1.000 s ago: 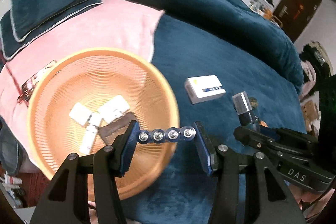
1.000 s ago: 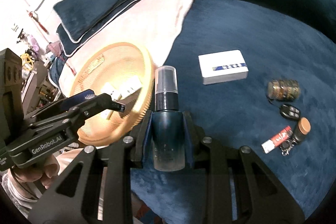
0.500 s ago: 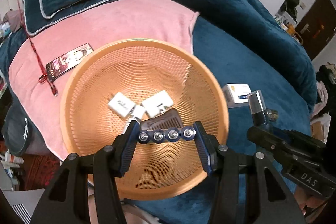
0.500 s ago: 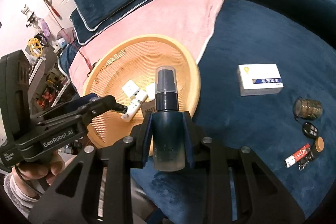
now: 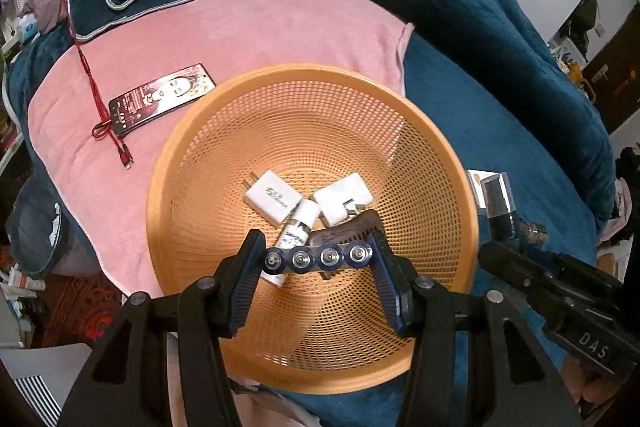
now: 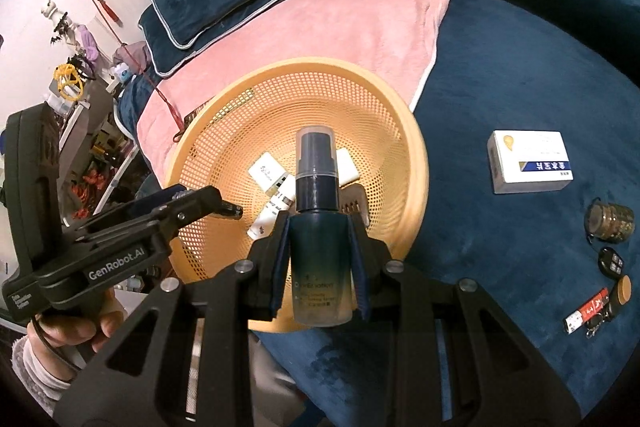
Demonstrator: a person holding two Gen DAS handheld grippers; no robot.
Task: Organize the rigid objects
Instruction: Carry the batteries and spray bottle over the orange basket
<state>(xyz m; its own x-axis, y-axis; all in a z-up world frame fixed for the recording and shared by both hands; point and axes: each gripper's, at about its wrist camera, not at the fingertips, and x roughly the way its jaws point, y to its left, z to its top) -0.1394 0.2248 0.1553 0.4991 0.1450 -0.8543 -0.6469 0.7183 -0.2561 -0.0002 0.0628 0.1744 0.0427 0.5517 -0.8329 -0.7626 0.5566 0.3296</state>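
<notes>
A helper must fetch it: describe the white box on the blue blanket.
Start at the orange basket on the bed. Right of it, alone on the blue blanket, lies the white box. Unlike the small jar and keys nearer, it is flat, rectangular, blue-striped.

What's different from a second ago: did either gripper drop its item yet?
Neither. Both grippers have swung over the orange basket. The left gripper still clamps the row of batteries; the right gripper still grips the pump bottle. Basket contents and the white box on the blue blanket are unmoved.
</notes>
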